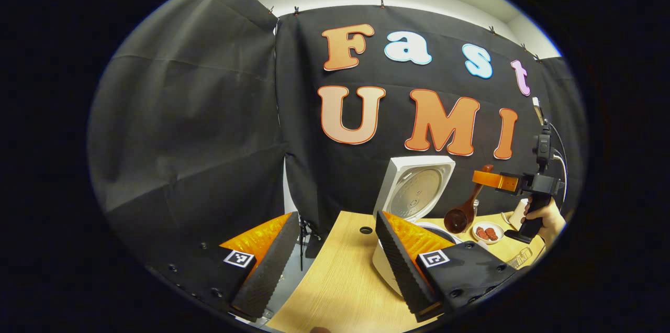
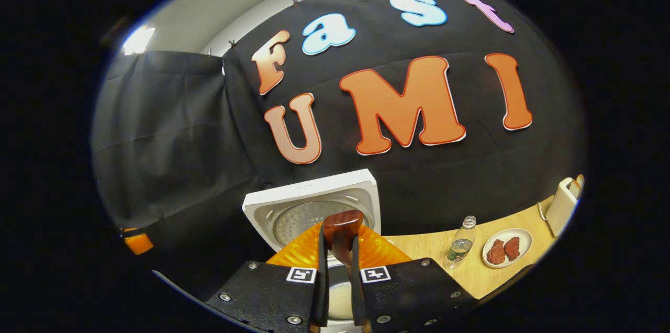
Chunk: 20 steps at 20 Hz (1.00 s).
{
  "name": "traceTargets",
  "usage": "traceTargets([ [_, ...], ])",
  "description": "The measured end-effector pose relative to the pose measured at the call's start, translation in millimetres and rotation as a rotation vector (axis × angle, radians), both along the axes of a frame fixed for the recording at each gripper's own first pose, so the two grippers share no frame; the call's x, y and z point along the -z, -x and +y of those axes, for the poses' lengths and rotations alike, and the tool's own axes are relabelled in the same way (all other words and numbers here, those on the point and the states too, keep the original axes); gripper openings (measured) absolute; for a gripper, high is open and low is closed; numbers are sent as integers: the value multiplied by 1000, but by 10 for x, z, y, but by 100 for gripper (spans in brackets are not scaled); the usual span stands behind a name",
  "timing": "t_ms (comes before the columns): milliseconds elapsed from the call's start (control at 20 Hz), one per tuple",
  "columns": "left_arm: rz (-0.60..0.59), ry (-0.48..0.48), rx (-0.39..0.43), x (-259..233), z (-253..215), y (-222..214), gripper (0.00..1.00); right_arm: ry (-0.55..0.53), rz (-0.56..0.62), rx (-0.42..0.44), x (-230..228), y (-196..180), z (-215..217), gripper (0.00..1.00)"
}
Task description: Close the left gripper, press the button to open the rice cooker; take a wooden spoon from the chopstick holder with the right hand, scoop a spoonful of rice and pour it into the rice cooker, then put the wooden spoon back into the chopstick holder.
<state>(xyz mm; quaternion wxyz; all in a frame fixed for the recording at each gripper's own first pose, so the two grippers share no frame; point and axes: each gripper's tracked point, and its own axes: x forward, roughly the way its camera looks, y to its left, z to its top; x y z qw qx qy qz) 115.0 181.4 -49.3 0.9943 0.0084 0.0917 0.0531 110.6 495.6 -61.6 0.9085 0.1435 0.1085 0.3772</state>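
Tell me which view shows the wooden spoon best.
The left gripper view: the whole wooden spoon shows there, bowl down, held by the right gripper above the rice cooker. The right gripper view shows just its handle end between the fingers.

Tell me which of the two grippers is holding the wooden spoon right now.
The right gripper: its fingers are clamped on the wooden spoon handle above the open rice cooker. The left gripper is open, holding nothing.

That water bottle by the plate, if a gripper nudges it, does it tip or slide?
Probably tips. The water bottle stands upright, tall and narrow on the wooden table, so a push near its cap likely topples it. It looks clear plastic and only partly filled, so fairly light and probably squashy under a firm grip. On its side it would likely roll toward the plate.
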Motion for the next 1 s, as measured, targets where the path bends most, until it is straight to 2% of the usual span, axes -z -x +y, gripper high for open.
traceTargets([
  [150,-14,14,-1,-8,-78,16,99,-87,64,39,-45,-70,-383,17],
  [550,-92,-12,24,-189,-565,-63,99,-90,70,252,28,-244,-2052,17],
  [900,-74,20,170,-190,-1407,-38,97,-65,127,405,363,-223,-3369,17],
  [1000,-77,-8,165,-214,-1523,-17,97,-67,149,431,456,-191,-3638,17],
])
